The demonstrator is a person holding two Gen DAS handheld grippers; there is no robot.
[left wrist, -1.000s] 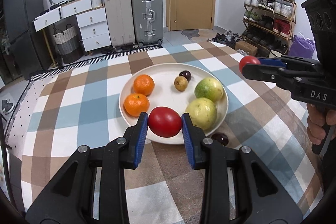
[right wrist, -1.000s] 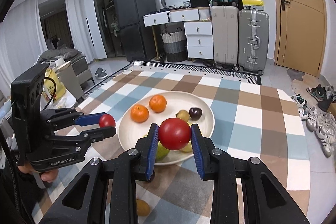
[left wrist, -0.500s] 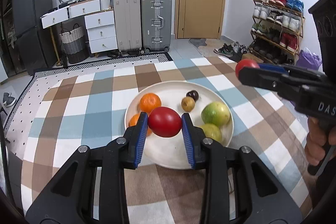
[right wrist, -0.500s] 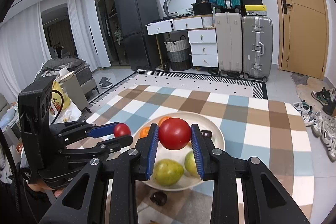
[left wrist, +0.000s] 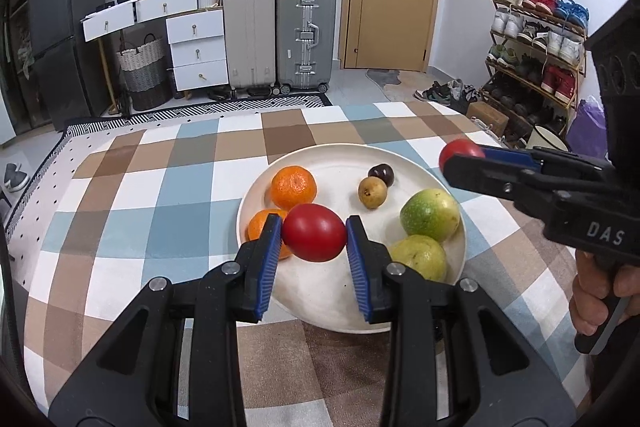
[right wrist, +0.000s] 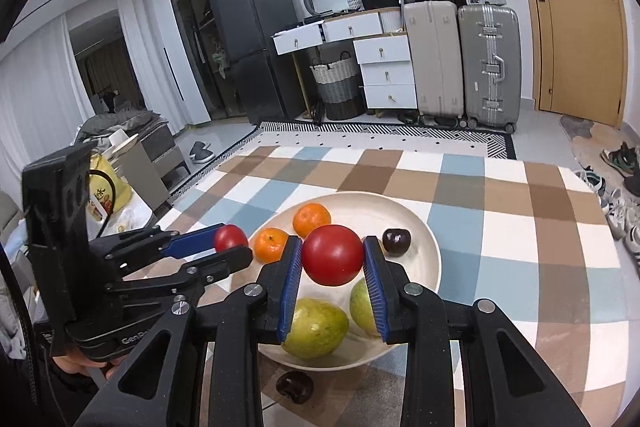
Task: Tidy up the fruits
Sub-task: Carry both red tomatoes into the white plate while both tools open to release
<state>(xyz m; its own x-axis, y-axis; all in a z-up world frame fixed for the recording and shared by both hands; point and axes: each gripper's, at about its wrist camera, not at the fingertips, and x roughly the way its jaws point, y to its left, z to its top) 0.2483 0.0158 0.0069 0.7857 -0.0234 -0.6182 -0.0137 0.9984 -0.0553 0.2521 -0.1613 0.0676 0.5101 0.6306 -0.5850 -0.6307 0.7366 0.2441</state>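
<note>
My left gripper (left wrist: 314, 233) is shut on a red tomato (left wrist: 314, 231), held above the near left part of a white plate (left wrist: 316, 163). My right gripper (right wrist: 332, 255) is shut on a second red tomato (right wrist: 332, 255), above the plate (right wrist: 428, 247). On the plate lie two oranges (left wrist: 293, 186), two green fruits (left wrist: 430, 214), a small brown fruit (left wrist: 372, 191) and a dark plum (left wrist: 381, 174). Each gripper shows in the other's view: the right one (left wrist: 460, 155) at the right, the left one (right wrist: 230, 239) at the left.
A dark fruit (right wrist: 295, 386) lies on the checked tablecloth (left wrist: 160, 187) just in front of the plate. Suitcases (left wrist: 276, 35), white drawers and a door stand behind the table; a shoe rack (left wrist: 532, 43) stands at the right.
Both grippers have lifted and pulled back from the plate, each still holding its tomato. The views have tilted up, showing more of the room.
</note>
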